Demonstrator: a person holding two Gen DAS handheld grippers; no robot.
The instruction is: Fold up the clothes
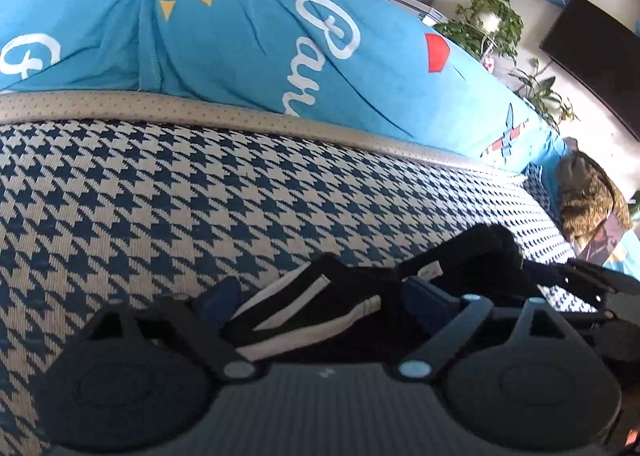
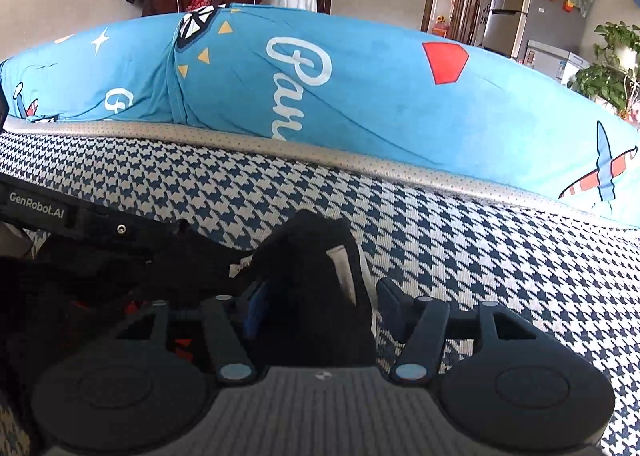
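Note:
A black garment with white stripes (image 1: 320, 316) lies bunched on the houndstooth sofa seat (image 1: 160, 196). My left gripper (image 1: 324, 304) has its fingers on either side of a striped fold and is shut on it. In the right wrist view the same black garment (image 2: 316, 288) rises as a bunched peak between the fingers of my right gripper (image 2: 320, 304), which is shut on it. The two grippers are close together: the left gripper's body (image 2: 80, 224) shows at the left of the right wrist view, and the right gripper's body (image 1: 592, 280) at the right of the left wrist view.
A blue printed cushion (image 2: 320, 88) runs along the back of the seat behind a grey piped edge (image 2: 280, 144). A brown furry thing (image 1: 592, 196) sits at the far right end of the sofa. Plants (image 1: 488, 24), a TV (image 1: 600, 56) and a fridge (image 2: 516, 4) stand beyond.

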